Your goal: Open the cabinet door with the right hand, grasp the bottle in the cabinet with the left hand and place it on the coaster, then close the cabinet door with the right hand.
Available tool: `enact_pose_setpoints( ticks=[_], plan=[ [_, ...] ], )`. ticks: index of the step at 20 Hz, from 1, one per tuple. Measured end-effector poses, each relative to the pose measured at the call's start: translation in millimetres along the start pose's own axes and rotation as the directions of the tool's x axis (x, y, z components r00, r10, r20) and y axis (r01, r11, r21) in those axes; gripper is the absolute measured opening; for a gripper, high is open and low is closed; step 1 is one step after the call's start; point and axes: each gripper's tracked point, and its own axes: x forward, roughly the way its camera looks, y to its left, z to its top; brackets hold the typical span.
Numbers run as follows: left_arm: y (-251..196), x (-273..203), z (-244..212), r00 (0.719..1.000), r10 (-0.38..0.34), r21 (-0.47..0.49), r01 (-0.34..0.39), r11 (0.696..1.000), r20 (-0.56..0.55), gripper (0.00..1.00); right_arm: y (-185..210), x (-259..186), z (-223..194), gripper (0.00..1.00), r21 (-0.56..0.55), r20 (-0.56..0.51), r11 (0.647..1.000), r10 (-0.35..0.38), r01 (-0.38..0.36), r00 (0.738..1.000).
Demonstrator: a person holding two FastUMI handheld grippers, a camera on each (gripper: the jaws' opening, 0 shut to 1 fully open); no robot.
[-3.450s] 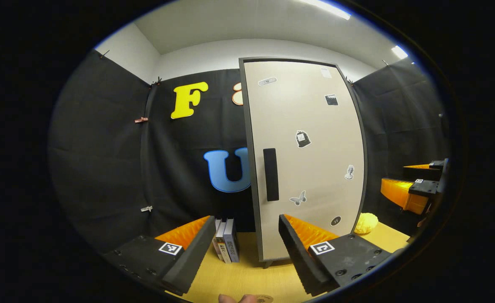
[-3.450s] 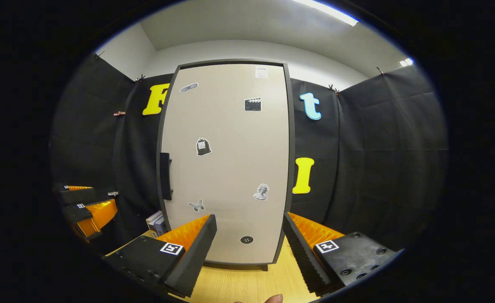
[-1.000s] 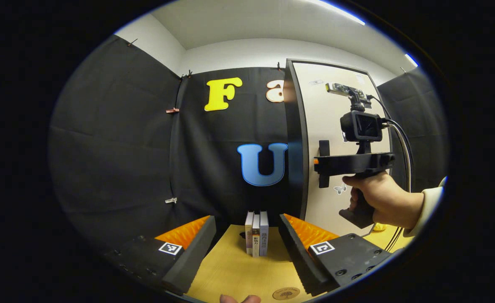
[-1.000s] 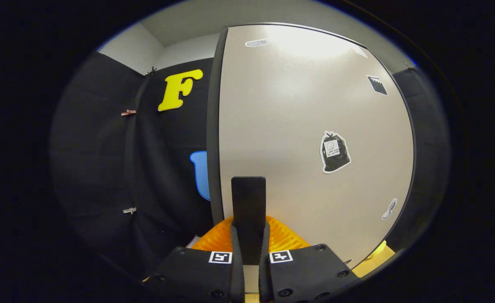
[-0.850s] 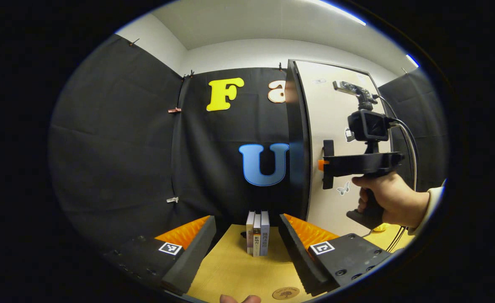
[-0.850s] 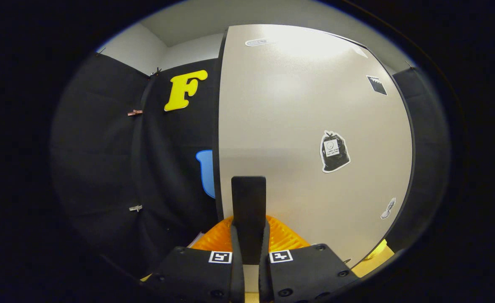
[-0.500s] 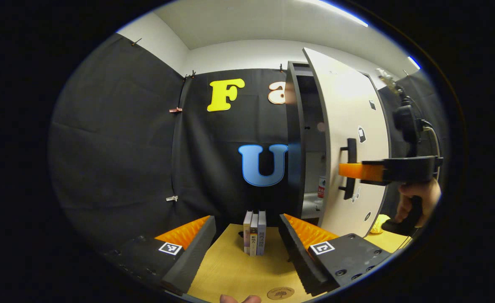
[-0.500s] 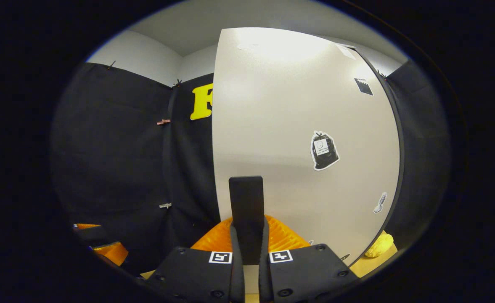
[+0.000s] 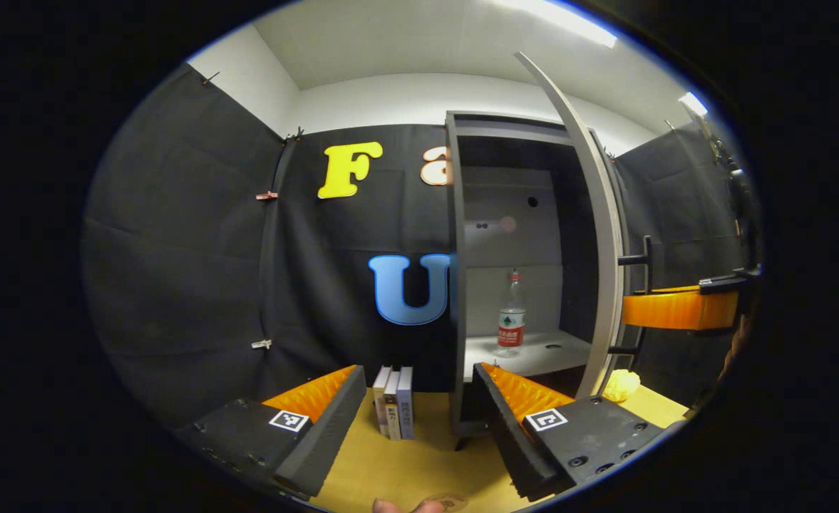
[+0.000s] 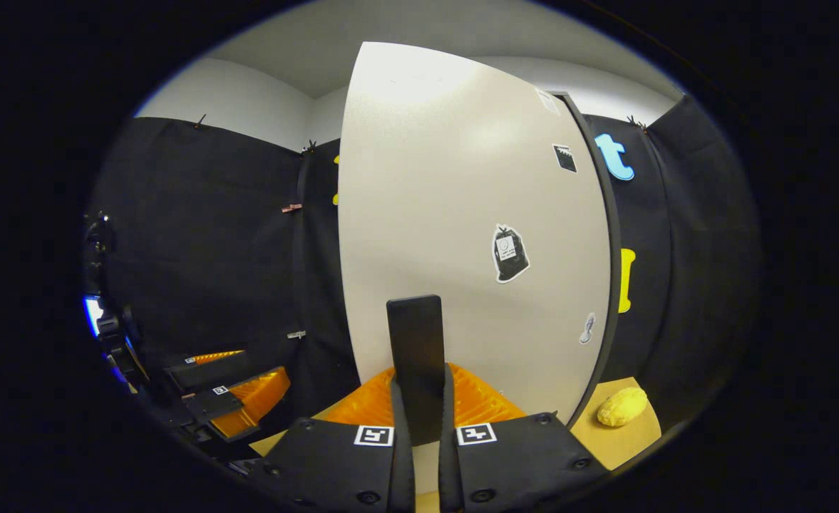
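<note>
The cabinet (image 9: 508, 214) stands open, its pale door (image 9: 599, 235) swung out edge-on to the left gripper view. On the white shelf (image 9: 547, 354) inside stands a clear bottle (image 9: 511, 322) with a red label, upright. My left gripper (image 9: 419, 420) is open, low over the table, well short of the bottle. My right gripper (image 10: 419, 427) is shut on the dark door handle (image 10: 415, 356), with the door (image 10: 462, 214) close in front of it. The left gripper view shows that gripper (image 9: 647, 310) at the handle (image 9: 644, 285). A round coaster (image 9: 450, 502) peeks in at the bottom edge.
Three books (image 9: 393, 402) stand upright on the wooden table (image 9: 405, 470) left of the cabinet. A yellow lumpy object (image 10: 622, 407) lies on the table behind the open door. Black cloth walls close in the booth on all sides.
The right gripper, shut on the handle, has swung the door from a small gap to wide open. The shelf and bottle have come fully into sight. The left gripper stayed open.
</note>
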Motion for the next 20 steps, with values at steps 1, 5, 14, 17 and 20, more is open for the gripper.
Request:
enact_pose_setpoints(
  ticks=[1,5,14,17,20],
  plan=[
    [-8,1,3,1.000,-0.011,0.000,0.011,1.000,0.005,0.95,-5,-9,1,0.17,-0.002,0.002,1.000,-0.005,0.005,1.000],
    [-38,7,8,0.999,-0.051,0.001,0.051,0.999,0.016,0.95,-26,-39,4,0.17,-0.040,0.016,0.999,-0.032,0.033,0.999],
    [-89,20,12,0.990,-0.136,-0.008,0.136,0.991,0.032,0.94,-83,-86,12,0.16,-0.020,0.054,0.987,-0.161,0.162,0.986],
    [-103,24,12,0.986,-0.163,-0.007,0.163,0.987,0.031,0.92,-106,-98,15,0.16,-0.047,0.062,0.971,-0.230,0.233,0.971],
    [-116,30,13,0.983,-0.182,-0.008,0.182,0.983,0.033,0.95,-130,-104,15,0.16,-0.043,0.059,0.954,-0.294,0.297,0.954]
  ],
)
